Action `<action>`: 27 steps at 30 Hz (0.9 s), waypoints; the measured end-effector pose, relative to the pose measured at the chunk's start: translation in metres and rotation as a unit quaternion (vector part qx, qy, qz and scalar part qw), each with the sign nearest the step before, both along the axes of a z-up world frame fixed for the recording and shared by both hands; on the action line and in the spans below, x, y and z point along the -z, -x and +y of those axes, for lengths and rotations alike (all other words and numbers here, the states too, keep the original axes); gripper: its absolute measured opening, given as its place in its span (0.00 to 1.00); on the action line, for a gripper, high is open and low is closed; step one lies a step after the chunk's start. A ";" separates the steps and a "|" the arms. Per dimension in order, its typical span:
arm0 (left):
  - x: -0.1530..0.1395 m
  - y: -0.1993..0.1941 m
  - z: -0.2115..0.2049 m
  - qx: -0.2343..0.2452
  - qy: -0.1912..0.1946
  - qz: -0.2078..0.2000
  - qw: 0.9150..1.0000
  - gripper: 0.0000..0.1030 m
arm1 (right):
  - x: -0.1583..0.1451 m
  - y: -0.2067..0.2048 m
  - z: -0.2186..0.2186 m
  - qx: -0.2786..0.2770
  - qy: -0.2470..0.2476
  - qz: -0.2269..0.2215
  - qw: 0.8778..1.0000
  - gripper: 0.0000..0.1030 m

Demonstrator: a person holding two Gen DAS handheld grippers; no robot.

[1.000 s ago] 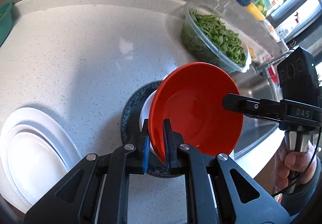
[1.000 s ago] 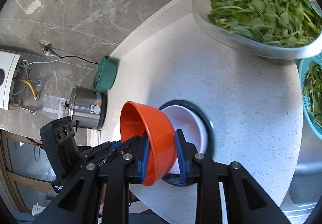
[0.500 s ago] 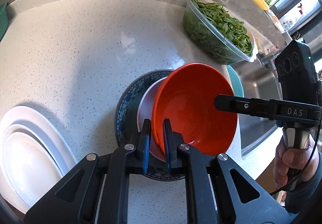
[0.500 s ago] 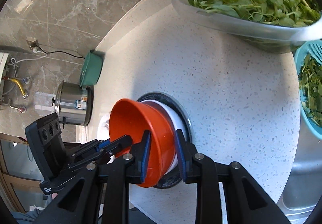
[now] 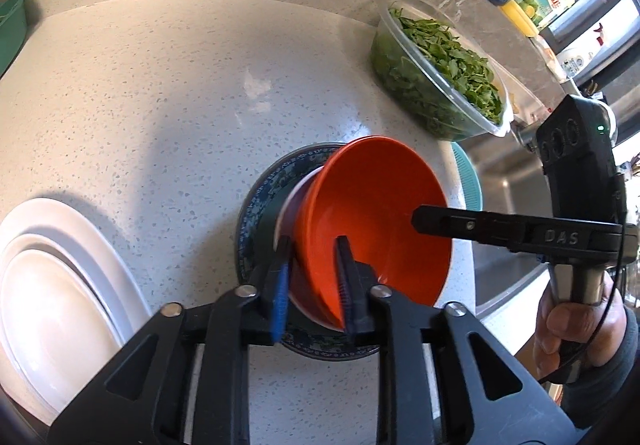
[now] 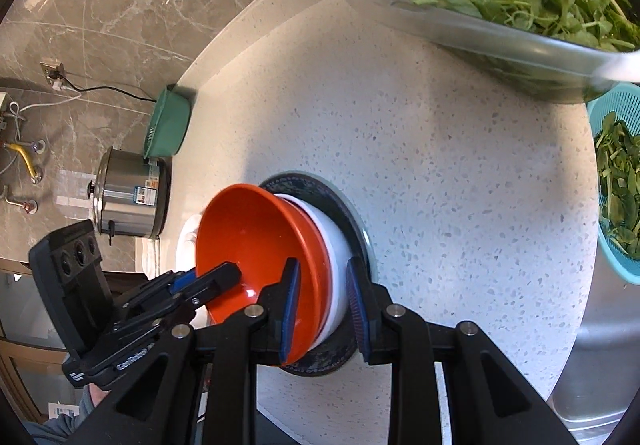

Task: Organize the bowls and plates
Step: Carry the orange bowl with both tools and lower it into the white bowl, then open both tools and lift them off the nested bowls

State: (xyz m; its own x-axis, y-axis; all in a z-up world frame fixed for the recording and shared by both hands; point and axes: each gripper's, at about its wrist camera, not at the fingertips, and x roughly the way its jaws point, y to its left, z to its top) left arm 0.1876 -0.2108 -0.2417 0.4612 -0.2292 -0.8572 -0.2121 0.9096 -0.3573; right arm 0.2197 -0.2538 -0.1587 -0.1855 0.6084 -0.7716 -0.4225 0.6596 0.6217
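White plates [image 5: 52,301] stacked at far left of speckled worktop [image 5: 168,93]. Centre: blue-patterned plate [image 5: 260,197] carrying a white bowl [image 6: 338,245], orange bowl [image 5: 372,213] nested in it, tilted. Left gripper [image 5: 312,281] straddles the orange bowl's near rim, jaws parted, pads off the wall. Right gripper [image 6: 322,301] straddles both bowl rims likewise, not clamped. Right: clear tub of greens [image 5: 436,69], teal colander [image 6: 620,181].

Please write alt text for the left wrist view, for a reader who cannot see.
The left tongs straddle the rim of a glossy orange bowl nested in a white bowl on a dark blue patterned plate; right tongs reach in.
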 end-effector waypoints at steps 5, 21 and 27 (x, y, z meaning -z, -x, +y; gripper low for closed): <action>-0.004 0.000 -0.009 0.015 -0.002 -0.012 1.000 0.63 | 0.002 0.004 0.004 -0.008 0.013 -0.006 1.000 0.26; -0.030 0.024 -0.004 -0.015 -0.011 -0.058 0.998 0.82 | -0.015 0.006 -0.004 -0.010 -0.006 -0.033 0.999 0.73; -0.028 0.058 0.000 -0.051 -0.015 -0.053 0.997 0.84 | -0.037 0.001 -0.028 0.000 -0.076 -0.044 0.996 0.92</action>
State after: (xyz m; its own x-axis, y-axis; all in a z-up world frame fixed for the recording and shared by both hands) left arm 0.1295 -0.2107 -0.2135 0.5691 -0.1520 -0.8081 -0.2665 0.8956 -0.3562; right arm 0.2185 -0.2817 -0.1216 -0.1219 0.7187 -0.6846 -0.4801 0.5609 0.6744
